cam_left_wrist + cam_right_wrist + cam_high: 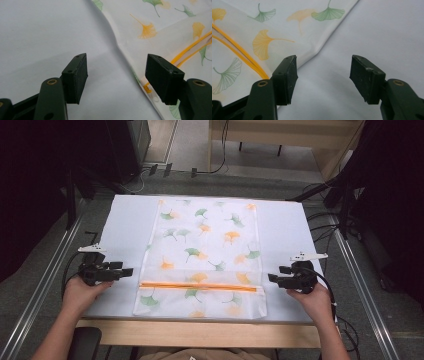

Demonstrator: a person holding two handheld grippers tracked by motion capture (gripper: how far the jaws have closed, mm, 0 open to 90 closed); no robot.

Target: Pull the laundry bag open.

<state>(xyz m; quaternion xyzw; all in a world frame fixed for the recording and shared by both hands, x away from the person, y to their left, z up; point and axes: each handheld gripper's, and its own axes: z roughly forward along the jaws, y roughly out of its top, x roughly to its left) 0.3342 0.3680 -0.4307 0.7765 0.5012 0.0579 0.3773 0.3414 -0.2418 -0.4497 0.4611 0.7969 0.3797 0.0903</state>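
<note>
Both grippers off the cloth, jaws wide, one at each end of the zip.

I read this as a release between handling steps: my left gripper (129, 271) and right gripper (271, 278) stand open with nothing between the pads, just beside the side edges of the leaf-print cloth bag (202, 255), which lies flat on the white table cover (125, 230). Thin, soft fabric, rectangular, orange zip (200, 286) near the front. Next move, I judge: close on an edge or corner, low and level.
</note>
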